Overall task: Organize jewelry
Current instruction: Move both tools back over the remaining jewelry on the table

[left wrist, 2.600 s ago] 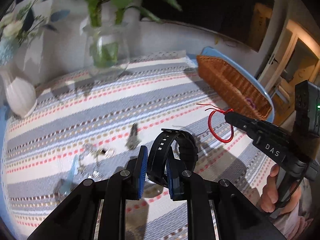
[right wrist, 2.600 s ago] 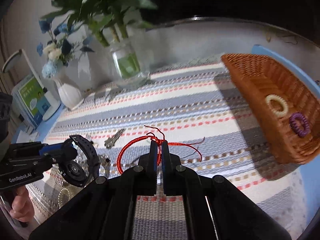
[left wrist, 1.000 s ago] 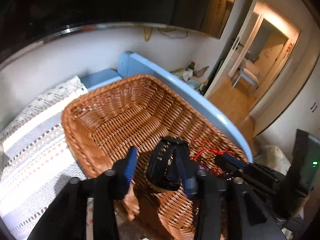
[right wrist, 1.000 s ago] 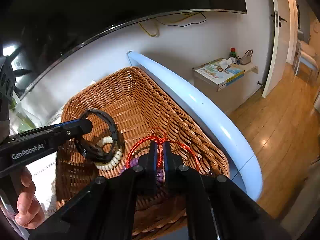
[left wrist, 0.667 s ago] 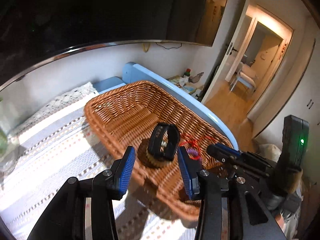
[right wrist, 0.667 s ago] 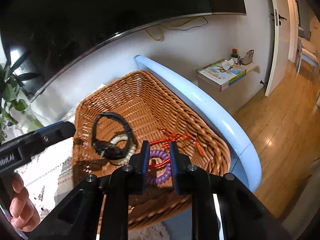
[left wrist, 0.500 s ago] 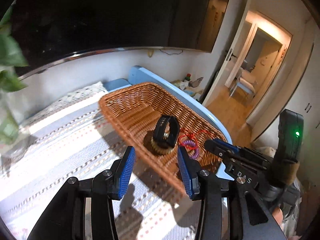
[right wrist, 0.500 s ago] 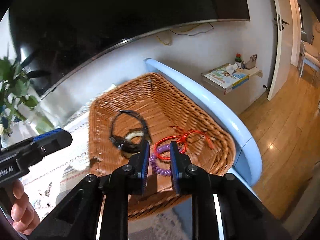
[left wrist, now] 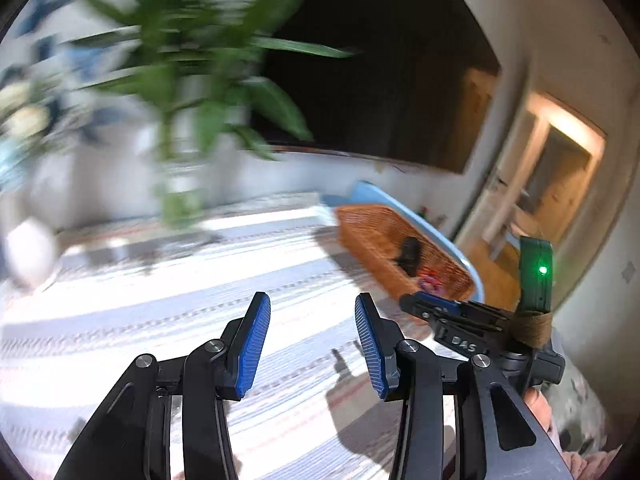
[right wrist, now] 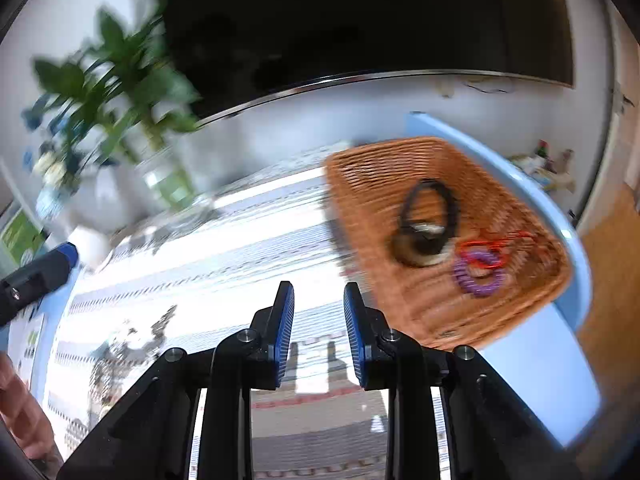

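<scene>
Watch (right wrist: pixel 428 216), black, lying in basket (right wrist: pixel 360 184)

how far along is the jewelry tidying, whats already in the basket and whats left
Done: the black watch, red cord bracelet and purple coil band lie in the wicker basket. In hand: nothing; the left gripper and right gripper are both open and empty. Left: small blurred pieces on the striped tablecloth.
</scene>
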A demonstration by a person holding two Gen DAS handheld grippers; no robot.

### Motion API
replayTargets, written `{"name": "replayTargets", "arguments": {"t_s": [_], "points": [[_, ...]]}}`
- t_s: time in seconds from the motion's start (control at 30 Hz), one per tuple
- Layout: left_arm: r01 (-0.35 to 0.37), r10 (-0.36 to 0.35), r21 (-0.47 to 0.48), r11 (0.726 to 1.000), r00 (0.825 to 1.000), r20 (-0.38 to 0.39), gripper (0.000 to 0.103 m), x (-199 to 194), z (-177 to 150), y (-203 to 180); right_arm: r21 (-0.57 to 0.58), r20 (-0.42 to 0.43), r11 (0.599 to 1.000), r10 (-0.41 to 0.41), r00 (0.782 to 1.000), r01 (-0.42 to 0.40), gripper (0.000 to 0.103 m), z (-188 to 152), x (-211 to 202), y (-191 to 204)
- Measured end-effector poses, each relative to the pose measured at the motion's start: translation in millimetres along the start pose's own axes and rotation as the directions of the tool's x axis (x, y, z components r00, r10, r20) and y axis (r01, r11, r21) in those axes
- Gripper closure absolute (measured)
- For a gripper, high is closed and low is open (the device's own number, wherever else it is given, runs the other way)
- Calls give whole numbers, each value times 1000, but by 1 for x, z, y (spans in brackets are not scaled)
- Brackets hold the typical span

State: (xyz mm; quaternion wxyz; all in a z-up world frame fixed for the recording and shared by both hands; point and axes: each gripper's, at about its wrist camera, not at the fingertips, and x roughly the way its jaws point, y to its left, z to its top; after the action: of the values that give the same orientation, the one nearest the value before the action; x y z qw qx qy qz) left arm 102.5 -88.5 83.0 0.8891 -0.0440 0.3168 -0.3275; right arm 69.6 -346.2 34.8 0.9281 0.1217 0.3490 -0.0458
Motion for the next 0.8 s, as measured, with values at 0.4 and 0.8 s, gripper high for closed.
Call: {"name": "replayTargets", "arguments": {"t_s": [0.4,0.8], "points": [[-197,190,-237,951,980,-52,58,-33,-59,144,-140,-77,975,161,984,-170,75,-35,70,114],[-121,77,-292,949,985,-156,58,19,-100,172,-94,-121,973,198,973,-209,65,-48,94,110]]}}
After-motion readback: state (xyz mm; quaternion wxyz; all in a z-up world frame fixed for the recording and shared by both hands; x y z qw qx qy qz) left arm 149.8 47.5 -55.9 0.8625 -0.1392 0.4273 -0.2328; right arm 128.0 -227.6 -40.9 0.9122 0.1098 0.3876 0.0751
